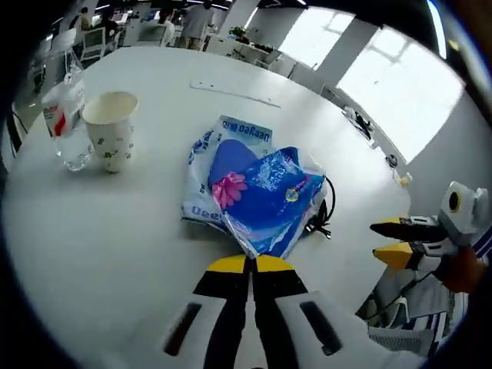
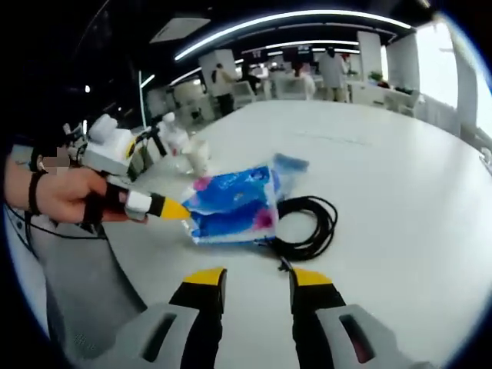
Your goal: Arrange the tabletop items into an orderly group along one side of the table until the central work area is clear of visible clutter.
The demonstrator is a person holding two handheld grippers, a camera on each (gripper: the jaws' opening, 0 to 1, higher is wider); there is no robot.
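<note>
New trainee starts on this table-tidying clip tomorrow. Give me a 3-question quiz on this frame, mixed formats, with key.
1. True or false: the left gripper has its jaws closed on the edge of the blue plastic bag.
2. Multiple choice: what lies coiled beside the bag in the right gripper view? A) a black cable B) a metal chain C) a red rope
3. Fill in: the paper cup stands next to a clear plastic ____.

Key
1. True. The yellow tips meet on the bag's edge.
2. A
3. Bottle

For reference, the right gripper has its jaws apart and grips nothing.
</note>
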